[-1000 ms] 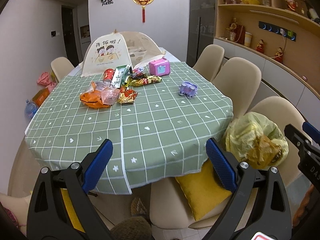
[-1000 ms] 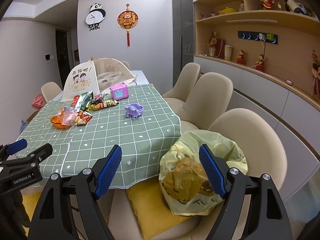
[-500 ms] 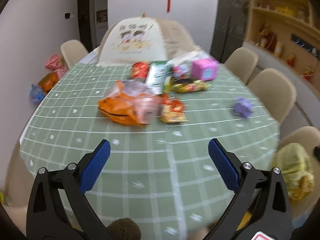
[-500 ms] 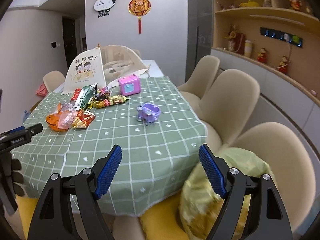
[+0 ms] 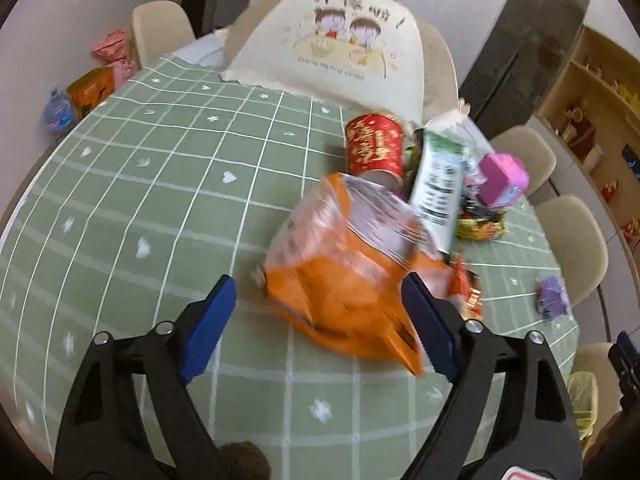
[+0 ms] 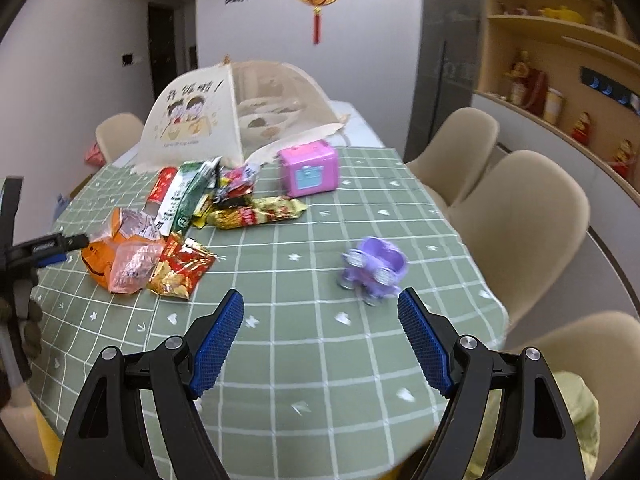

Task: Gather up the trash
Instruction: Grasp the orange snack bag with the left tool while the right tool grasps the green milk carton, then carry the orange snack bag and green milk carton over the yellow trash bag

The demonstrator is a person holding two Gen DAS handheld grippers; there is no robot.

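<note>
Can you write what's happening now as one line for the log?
left gripper: open, at orange bag | right gripper: open, above tablecloth | nothing held

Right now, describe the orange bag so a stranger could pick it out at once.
On the green checked tablecloth, find the litter pile before the cream food cover. The orange bag lies at the pile's near-left end, crumpled, the only orange piece, beside a red-and-gold wrapper, right before the open left gripper.

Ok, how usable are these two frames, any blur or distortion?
Left wrist view: the orange snack bag between the open left claw is motion-smeared, and the tablecloth grid bows from fisheye. Right wrist view: sharper, though the purple toy is slightly blurred.
</note>
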